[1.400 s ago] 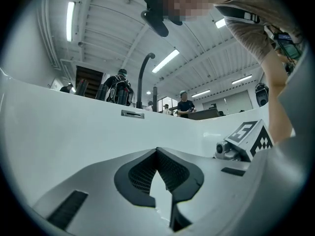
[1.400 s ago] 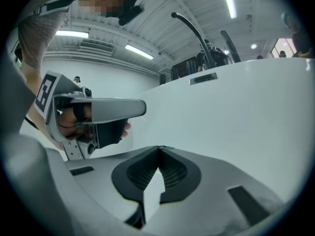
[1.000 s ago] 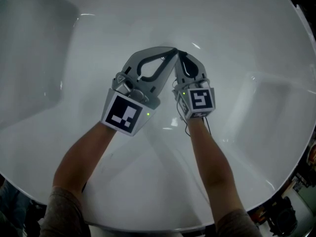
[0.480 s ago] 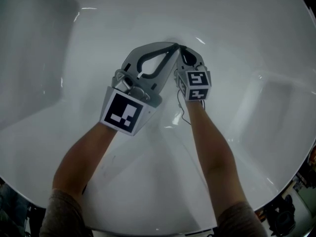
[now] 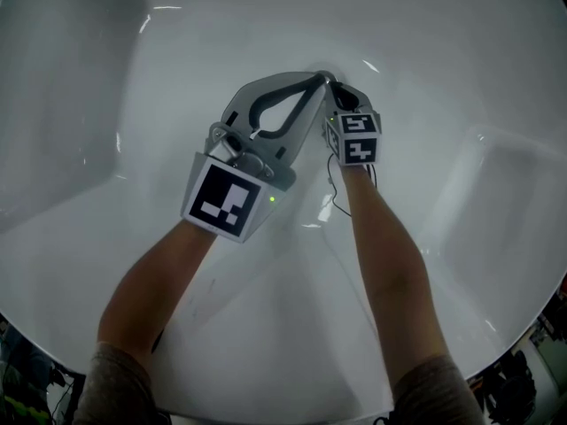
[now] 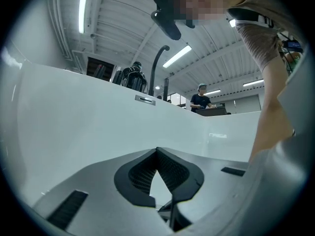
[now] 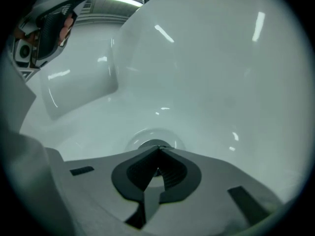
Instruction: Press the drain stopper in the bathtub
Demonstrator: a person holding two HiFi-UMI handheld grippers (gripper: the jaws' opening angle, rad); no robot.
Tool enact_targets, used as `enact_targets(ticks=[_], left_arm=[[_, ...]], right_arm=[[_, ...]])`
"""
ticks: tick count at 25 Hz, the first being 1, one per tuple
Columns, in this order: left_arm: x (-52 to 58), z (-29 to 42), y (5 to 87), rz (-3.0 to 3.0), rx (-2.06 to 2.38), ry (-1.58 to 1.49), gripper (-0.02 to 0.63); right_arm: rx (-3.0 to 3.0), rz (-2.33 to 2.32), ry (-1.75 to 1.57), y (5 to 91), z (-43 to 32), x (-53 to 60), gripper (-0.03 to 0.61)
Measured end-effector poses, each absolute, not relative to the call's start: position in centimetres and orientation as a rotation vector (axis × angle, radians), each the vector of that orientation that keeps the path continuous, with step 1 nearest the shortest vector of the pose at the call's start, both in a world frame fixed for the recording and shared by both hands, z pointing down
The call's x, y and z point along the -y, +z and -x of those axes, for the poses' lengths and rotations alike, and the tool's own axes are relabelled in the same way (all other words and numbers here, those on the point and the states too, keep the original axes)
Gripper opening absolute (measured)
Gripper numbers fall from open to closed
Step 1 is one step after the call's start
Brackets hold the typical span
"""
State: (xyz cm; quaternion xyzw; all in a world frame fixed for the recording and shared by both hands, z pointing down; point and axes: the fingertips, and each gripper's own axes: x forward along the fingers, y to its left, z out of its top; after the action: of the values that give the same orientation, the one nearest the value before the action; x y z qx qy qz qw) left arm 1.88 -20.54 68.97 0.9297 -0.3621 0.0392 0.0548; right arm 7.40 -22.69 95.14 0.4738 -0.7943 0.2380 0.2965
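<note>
The chrome drain stopper lies in a shallow round dip in the floor of the white bathtub. My right gripper is shut with nothing in it, and its tips sit at the stopper's near edge; I cannot tell whether they touch. In the head view the stopper is only a sliver past the tips. There the right gripper points steeply down. My left gripper is also shut and holds nothing, tips next to the right one's. The left gripper faces the tub's far wall.
Curved tub walls rise all round, with a flat ledge at the left and another at the right. A slotted metal plate sits on the far wall. A dark curved pipe and people stand beyond the rim.
My right gripper has moved away from me and tipped down toward the drain, so its marker cube looks smaller. The left gripper has shifted only slightly the same way.
</note>
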Motion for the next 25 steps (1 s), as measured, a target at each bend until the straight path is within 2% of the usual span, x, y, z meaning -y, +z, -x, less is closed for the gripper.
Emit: enact_targets(ticks=[18,25], left_arm=[[19.7,-0.5,70.7,-2.784,1.087,0.139,0.003],[19.5,-1.0,71.2,-2.763,1.095,0.17,0.003]], right_arm=[[1.981,-1.132,0.689,96.9,-6.5,22.4,-0.002],[1.926,-1.012,0.547,96.9,-6.4,22.7,0.0]])
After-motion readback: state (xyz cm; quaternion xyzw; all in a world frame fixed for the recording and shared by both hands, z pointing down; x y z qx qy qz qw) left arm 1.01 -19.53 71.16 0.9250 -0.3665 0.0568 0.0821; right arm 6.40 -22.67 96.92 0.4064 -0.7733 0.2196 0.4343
